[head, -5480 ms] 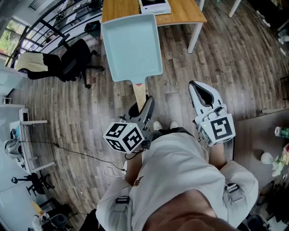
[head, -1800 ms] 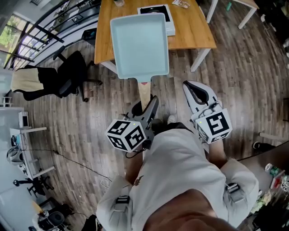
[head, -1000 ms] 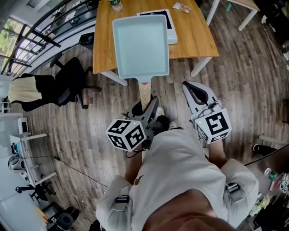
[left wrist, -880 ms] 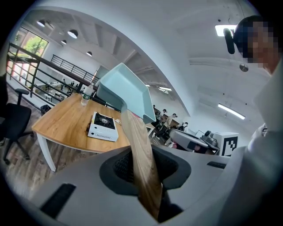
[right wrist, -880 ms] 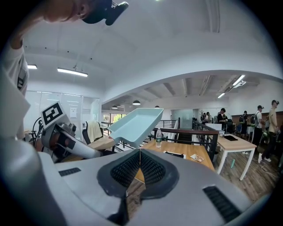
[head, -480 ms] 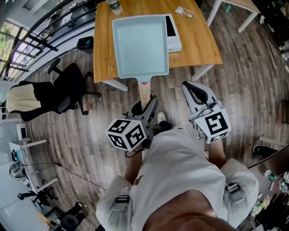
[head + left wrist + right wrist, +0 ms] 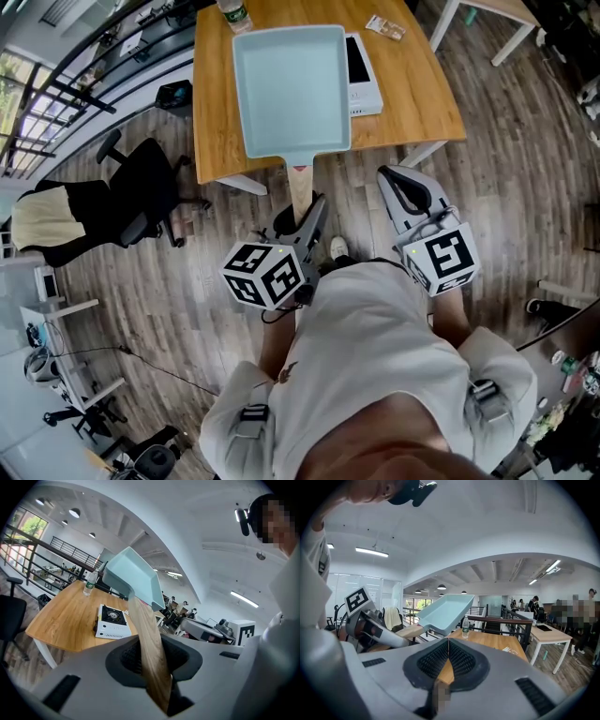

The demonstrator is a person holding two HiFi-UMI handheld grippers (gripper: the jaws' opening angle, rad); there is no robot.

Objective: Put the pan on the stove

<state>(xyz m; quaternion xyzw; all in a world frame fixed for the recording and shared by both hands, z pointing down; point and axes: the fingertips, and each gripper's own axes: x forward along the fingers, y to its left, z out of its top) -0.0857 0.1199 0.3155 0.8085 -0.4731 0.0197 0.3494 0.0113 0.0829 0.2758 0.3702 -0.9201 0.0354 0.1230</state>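
gripping the wooden handle of the pale blue pan, the left gripper holds it out ahead, long axis pointing away, above the wooden table; the portable gas stove sits just past the pan's right edge. right gripper hangs pinched shut, empty.

Bright, even indoor light; fisheye views, mostly sharp.
Daylight comes in through the windows at far left, added to by ceiling strip lights and round downlights. The white ceiling is close to blown out in both gripper views. Shadows are soft, with only a faint one under the table. The pan is evenly lit with no glare. Both gripper views have heavy barrel distortion and black vignetted corners. Floor planks curve at the edges of the head view. The foreground nearest each lens is soft, and the pan handle blurs close up. The far room is slightly hazy.
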